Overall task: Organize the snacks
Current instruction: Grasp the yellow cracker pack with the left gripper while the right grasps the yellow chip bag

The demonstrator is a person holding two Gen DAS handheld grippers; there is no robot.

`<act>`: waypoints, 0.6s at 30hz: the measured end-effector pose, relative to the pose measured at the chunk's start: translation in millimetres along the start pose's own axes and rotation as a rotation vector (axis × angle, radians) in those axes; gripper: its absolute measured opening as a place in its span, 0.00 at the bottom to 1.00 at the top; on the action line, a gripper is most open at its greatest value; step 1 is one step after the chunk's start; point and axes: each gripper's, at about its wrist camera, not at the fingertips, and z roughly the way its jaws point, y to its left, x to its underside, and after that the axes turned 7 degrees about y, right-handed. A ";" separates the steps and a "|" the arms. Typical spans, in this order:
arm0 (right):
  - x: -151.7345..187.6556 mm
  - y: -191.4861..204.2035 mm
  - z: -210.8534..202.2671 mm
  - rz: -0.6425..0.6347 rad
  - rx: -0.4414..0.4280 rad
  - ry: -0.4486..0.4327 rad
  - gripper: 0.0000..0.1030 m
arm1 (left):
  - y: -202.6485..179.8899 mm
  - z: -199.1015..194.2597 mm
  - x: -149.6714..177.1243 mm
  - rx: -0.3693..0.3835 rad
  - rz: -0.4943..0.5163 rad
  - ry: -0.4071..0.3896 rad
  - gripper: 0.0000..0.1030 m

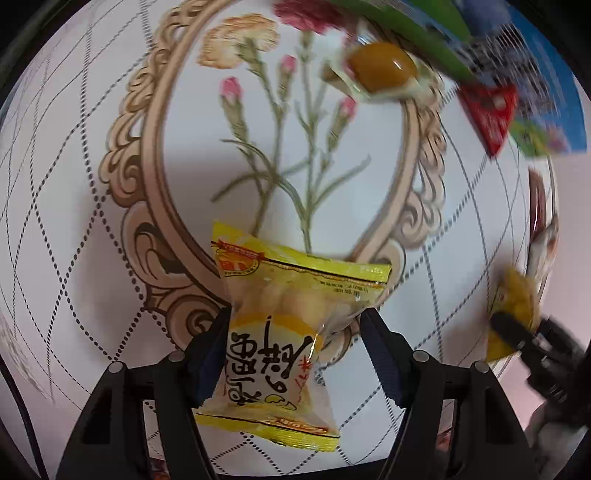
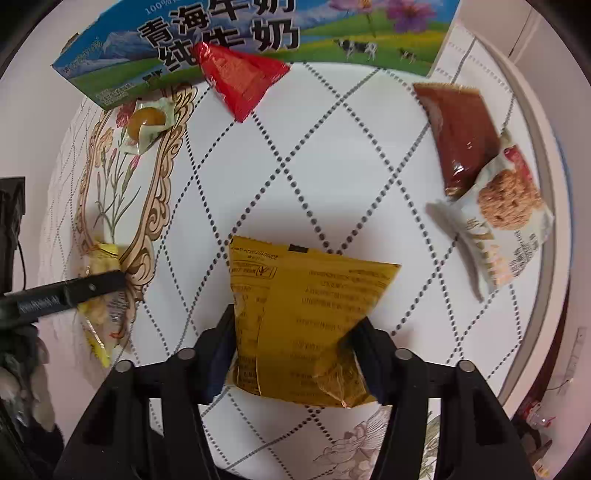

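Note:
A yellow-and-clear snack packet [image 1: 280,295] with black lettering sits between the fingers of my left gripper [image 1: 295,325]. Both pads press its waist, just above the flowered tablecloth [image 1: 110,258]. In the right wrist view, a mustard-yellow packet [image 2: 306,295], printed side up, is pinched between the fingers of my right gripper [image 2: 297,325], and its sides narrow where the pads meet it. That view also shows a left finger [image 2: 92,286] across the yellow packet [image 2: 99,258] at far left. In the left wrist view, the mustard packet [image 1: 513,295] appears at far right.
A blue-green milk carton box [image 2: 258,33] lies along the far side. A red triangular packet [image 2: 240,81] leans on it, beside a clear-wrapped amber snack [image 2: 146,122]. A brown packet [image 2: 461,136] and a white oat-cookie packet [image 2: 506,221] lie near the table's right edge [image 2: 546,184].

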 end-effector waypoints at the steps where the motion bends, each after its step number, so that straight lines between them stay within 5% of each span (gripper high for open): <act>1: -0.3 1.0 -0.1 0.000 -0.005 0.002 0.67 | -1.8 2.1 1.1 -0.005 0.011 0.015 0.66; 9: -0.3 -2.6 0.3 0.046 -0.051 0.004 0.68 | 0.5 9.2 9.7 0.018 0.032 0.035 0.65; 10: -0.3 -2.8 1.5 0.045 -0.049 0.006 0.67 | -1.8 8.6 18.4 0.015 0.029 0.025 0.63; 12: 0.6 -4.8 2.4 0.052 -0.044 0.000 0.56 | -5.2 2.6 33.9 0.001 0.020 -0.007 0.43; 18: 1.8 -3.6 -1.7 0.043 -0.047 -0.036 0.51 | -27.3 -19.9 42.6 0.032 0.057 -0.032 0.40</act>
